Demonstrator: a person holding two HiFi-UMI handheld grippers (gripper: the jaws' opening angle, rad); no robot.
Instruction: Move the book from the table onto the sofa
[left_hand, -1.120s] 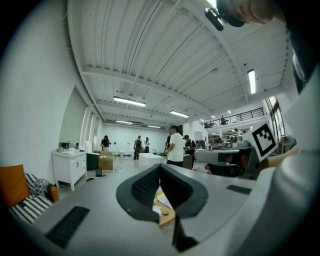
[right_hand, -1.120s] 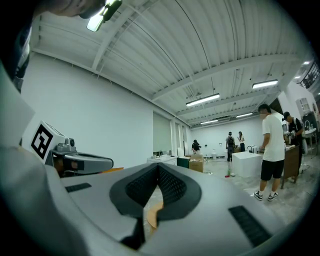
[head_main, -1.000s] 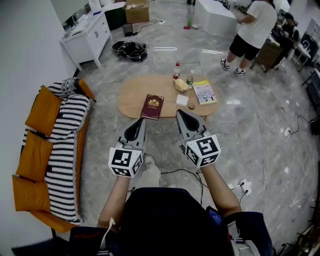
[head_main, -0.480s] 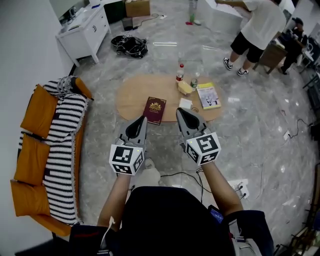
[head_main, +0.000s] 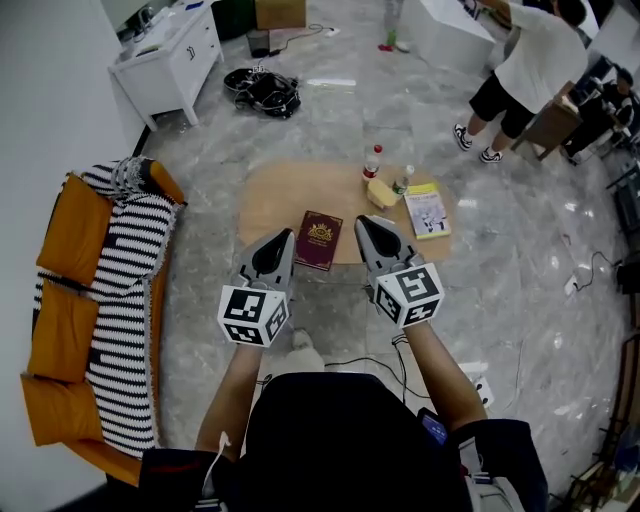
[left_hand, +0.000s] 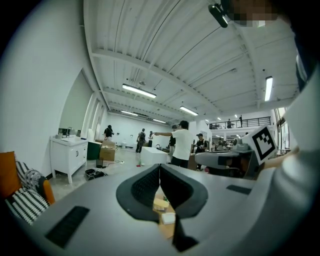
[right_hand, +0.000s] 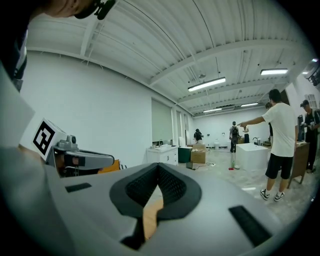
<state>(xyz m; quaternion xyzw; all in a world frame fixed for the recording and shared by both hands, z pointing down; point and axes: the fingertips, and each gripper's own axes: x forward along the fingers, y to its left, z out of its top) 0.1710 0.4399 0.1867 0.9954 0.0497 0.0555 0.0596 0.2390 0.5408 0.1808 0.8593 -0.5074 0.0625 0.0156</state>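
Jaws clenched empty on both the left gripper (head_main: 281, 240) and right gripper (head_main: 366, 227), near the maroon book (head_main: 319, 241) lying on the desk (head_main: 268, 196).

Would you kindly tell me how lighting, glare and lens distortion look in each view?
Head view: even light, pale streaks of glare on the glossy floor, book sharp, edges bowed. Left gripper view: heavy fisheye, black rim, bright ceiling strip light. Right gripper view: same fisheye and black rim, ceiling beams curved.
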